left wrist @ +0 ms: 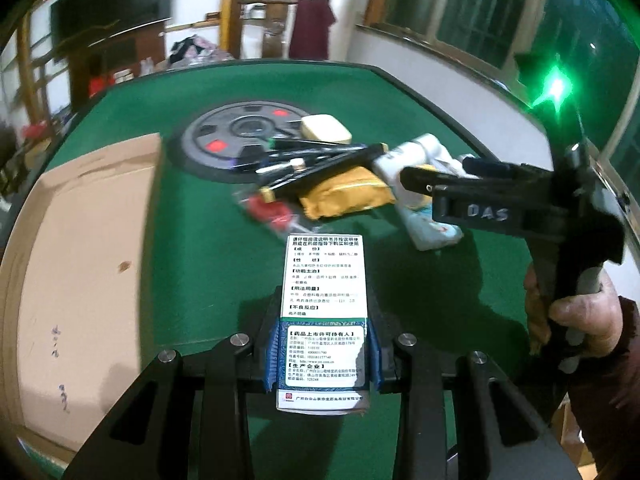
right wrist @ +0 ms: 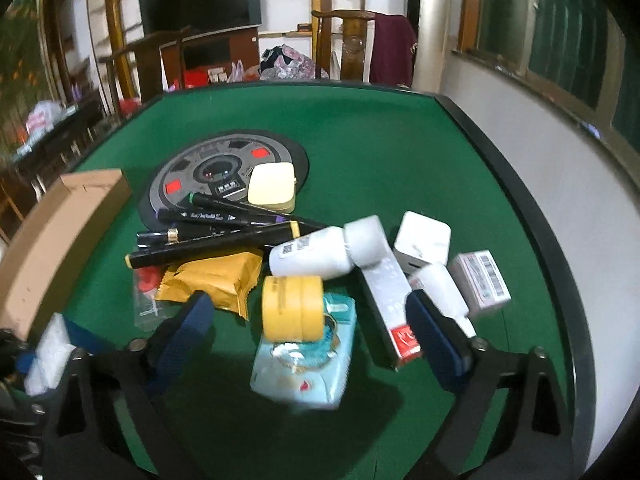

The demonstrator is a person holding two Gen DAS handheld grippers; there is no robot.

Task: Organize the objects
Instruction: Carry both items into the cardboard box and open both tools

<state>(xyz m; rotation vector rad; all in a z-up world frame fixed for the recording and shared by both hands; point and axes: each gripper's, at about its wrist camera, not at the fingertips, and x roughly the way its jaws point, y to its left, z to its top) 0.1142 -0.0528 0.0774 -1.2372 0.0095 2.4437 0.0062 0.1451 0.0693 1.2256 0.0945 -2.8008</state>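
A green felt surface point(left wrist: 360, 96) with a round grey panel at its centre carries a heap of small goods, and a flat cardboard box point(left wrist: 92, 248) lies along its left side. In the left wrist view, the left gripper point(left wrist: 322, 354) has its jaws clenched on a white medicine box point(left wrist: 324, 300) printed with Chinese text, held lengthwise between the blue pads above the felt. To the right a hand point(left wrist: 580, 312) grips the handle of the other tool, whose tip reaches over the heap.

The right wrist view shows the right gripper point(right wrist: 308, 320) with jaws spread wide and holding nothing, poised over a yellow tape roll point(right wrist: 292, 308) that sits on a pale blue packet point(right wrist: 308, 364). Only here do the white bottle point(right wrist: 320, 256), black markers point(right wrist: 216, 240), yellow pouch point(right wrist: 216, 280) and small white boxes at right show clearly.
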